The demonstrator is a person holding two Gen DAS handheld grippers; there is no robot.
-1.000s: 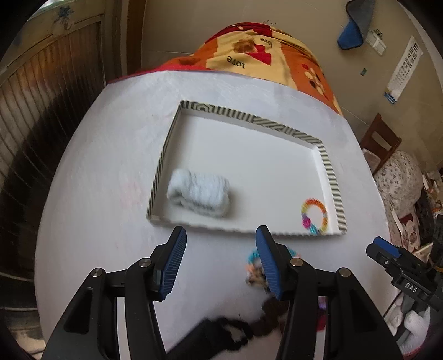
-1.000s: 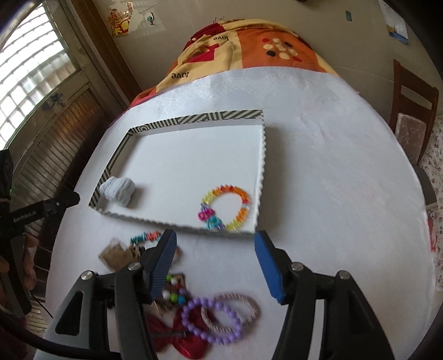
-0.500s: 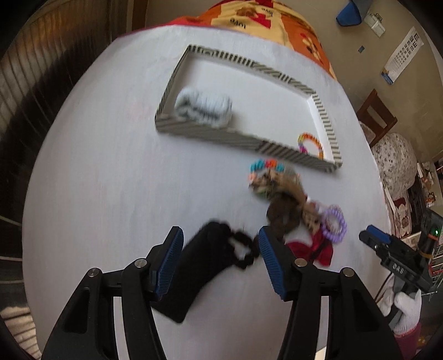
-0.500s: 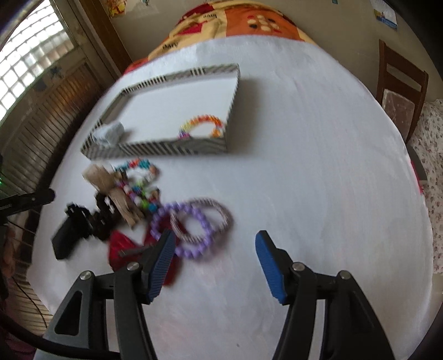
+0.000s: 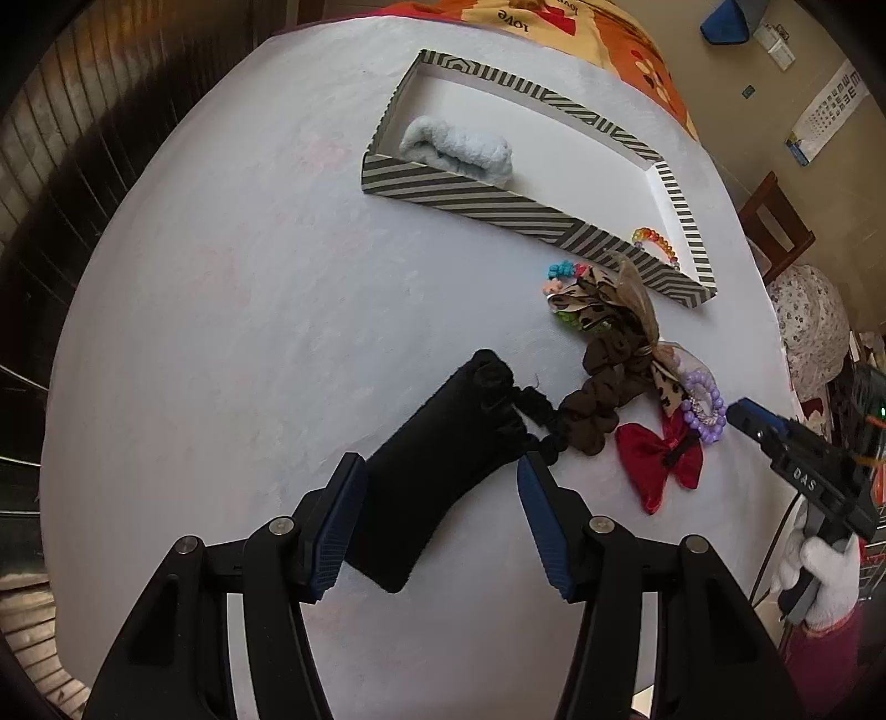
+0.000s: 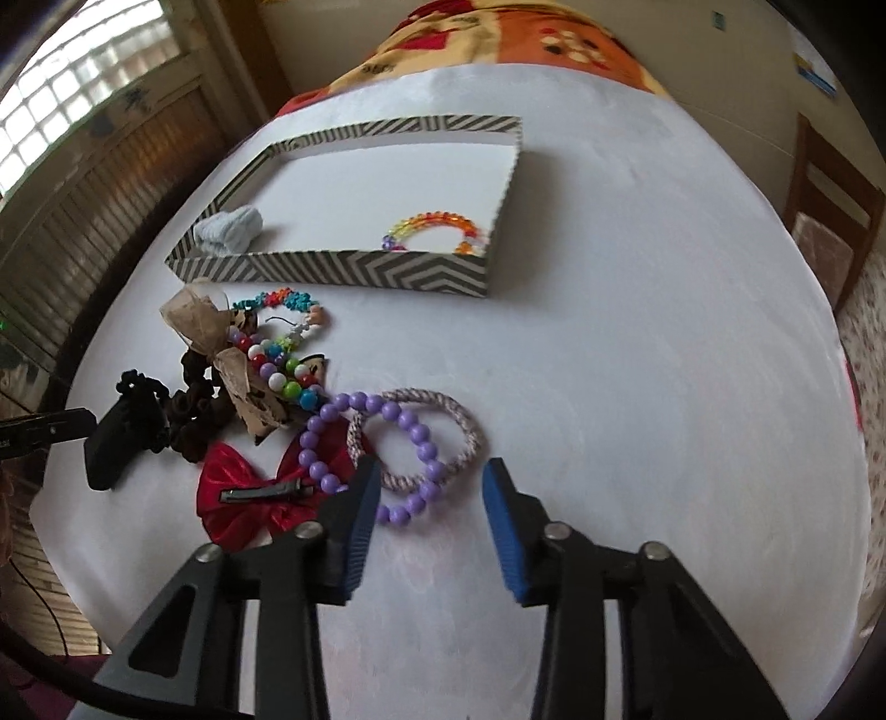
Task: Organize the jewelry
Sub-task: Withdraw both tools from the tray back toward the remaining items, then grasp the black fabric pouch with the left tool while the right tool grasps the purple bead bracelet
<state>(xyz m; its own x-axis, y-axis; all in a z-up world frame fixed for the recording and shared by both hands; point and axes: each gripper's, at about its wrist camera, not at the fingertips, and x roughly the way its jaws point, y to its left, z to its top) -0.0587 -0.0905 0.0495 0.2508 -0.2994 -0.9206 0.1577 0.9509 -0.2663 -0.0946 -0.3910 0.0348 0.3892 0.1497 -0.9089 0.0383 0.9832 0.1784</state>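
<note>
My left gripper (image 5: 440,498) points down with its jaws open astride a black fabric pouch (image 5: 443,465) lying on the white table; the pads stand clear of it. My right gripper (image 6: 431,482) is closing its jaws around a purple bead bracelet (image 6: 387,443) and a braided pink-white hair tie (image 6: 470,432), and I see no pad pressing either. A striped shallow box (image 6: 332,271) farther back holds a light blue scrunchie (image 6: 230,227) and a rainbow bead bracelet (image 6: 437,227). A red bow clip (image 6: 243,498) lies left of the right gripper.
Between box and grippers lie a brown scrunchie (image 5: 598,410), a leopard ribbon bow (image 5: 603,299), a multicolour bead bracelet (image 6: 277,371) and a turquoise bracelet (image 6: 277,299). A wooden chair (image 6: 830,221) stands at the right. An orange blanket (image 6: 498,44) lies behind the table.
Both grippers drew back from the box and sank toward the pile. The left now straddles the black pouch. The right gripper's jaws have narrowed around the purple bracelet and hair tie.
</note>
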